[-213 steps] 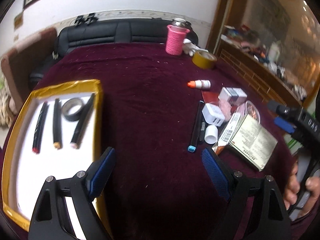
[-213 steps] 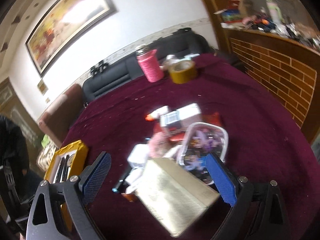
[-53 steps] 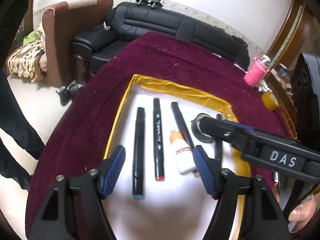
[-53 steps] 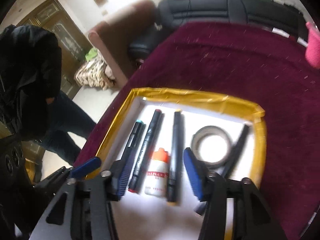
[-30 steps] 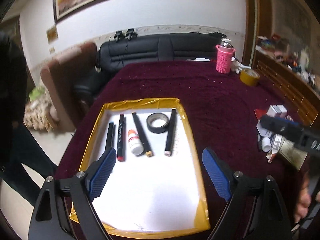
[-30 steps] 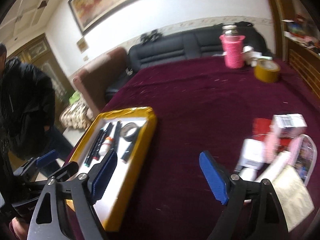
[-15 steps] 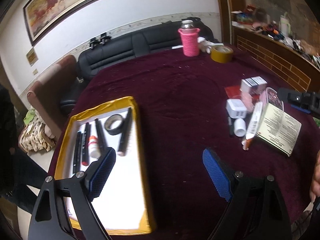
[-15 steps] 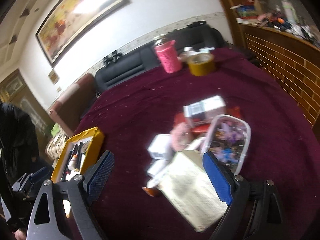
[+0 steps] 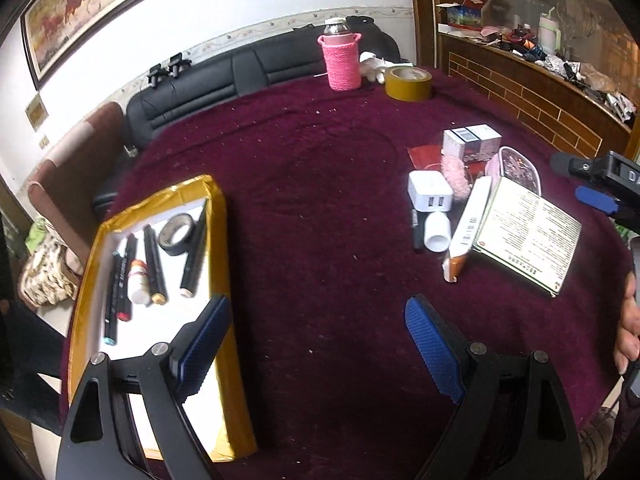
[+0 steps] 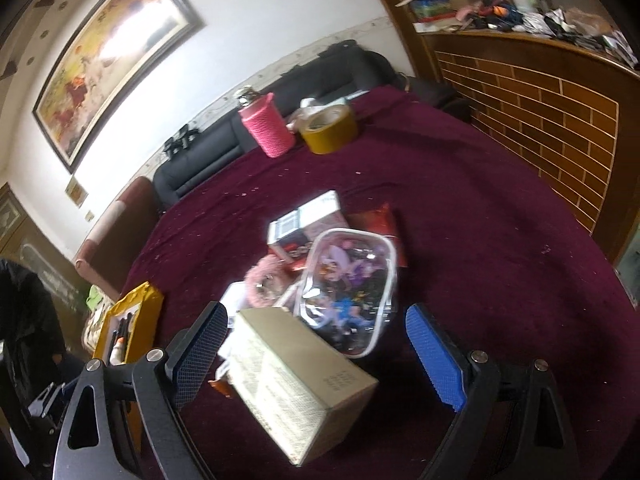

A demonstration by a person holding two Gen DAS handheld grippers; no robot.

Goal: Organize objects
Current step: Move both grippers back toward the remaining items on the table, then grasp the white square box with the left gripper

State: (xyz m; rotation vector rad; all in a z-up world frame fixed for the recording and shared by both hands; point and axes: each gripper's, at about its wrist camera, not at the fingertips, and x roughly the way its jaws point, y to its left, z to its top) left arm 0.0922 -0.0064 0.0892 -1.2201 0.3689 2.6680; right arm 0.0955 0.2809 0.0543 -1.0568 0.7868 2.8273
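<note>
Hovering over the maroon-covered surface, the left tongs stand wide with nothing between the blue pads. Just to their left lies the gold-rimmed tray, taken here as the landmark. Inside the tray, toward its far end, lie several markers, a small glue bottle among them, and a black tape roll. Well to the right of the tray sits the loose pile: a white charger, a white cap, a black pen, a long narrow box and a flat printed box. Far beyond the tray stand a pink-sleeved bottle and a yellow tape roll. The right tongs also gape wide, empty, hanging above the printed box and a clear pouch, with the tray off to their left.
</note>
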